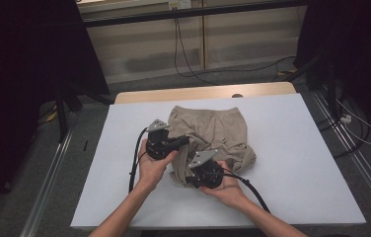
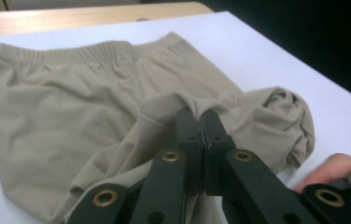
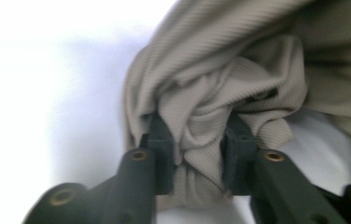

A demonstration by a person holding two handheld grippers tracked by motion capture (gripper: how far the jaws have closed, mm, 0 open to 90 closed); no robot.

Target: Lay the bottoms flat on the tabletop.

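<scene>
Nearest the bench's (image 1: 292,187) front edge, right tool (image 1: 199,174) with a thick bunch of fabric between its pads, left tool (image 1: 182,143) just beyond, clamped tight on a thin fold. Beige shorts (image 1: 213,133) at bench centre, crumpled at the near hem, flatter toward the elastic waistband on the far side. Bare white surface wide on both sides of shorts; wooden strip along the far edge

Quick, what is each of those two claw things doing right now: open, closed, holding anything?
Left gripper: shut, pinching a fold of the beige shorts.
Right gripper: jaws part closed around a bunch of the same shorts, pads pressing on the cloth.
</scene>
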